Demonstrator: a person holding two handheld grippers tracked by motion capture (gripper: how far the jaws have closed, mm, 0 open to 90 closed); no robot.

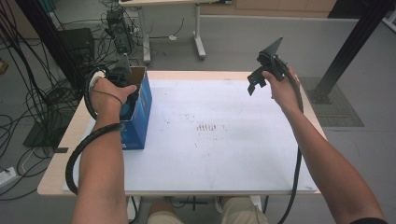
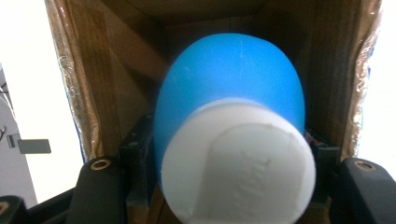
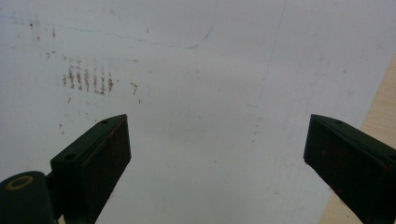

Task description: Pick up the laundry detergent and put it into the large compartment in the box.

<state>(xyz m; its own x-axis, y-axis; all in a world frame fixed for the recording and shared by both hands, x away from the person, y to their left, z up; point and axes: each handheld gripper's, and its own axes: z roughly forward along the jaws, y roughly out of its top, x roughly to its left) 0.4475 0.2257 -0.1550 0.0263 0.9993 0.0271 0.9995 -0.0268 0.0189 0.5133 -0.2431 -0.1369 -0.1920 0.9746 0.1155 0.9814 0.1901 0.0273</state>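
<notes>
An open blue cardboard box (image 1: pixel 141 119) stands at the table's left edge; in the left gripper view its brown inner walls (image 2: pixel 107 70) surround the jaws. My left gripper (image 1: pixel 127 91) reaches down into the box. That gripper (image 2: pixel 229 154) is shut on a blue rounded object with a white cylindrical end (image 2: pixel 233 116). My right gripper (image 1: pixel 255 83) is held in the air over the table's far right part. Seen from its own camera, the right gripper (image 3: pixel 215 154) stands open with nothing between its jaws, above the white sheet (image 3: pixel 196 93).
A white sheet (image 1: pixel 224 154) covers most of the wooden table (image 1: pixel 60 163) and bears brown smudges (image 1: pixel 208 127) near the middle. Cables (image 1: pixel 28 107) lie on the floor at the left. A black post (image 1: pixel 355 42) rises at the far right.
</notes>
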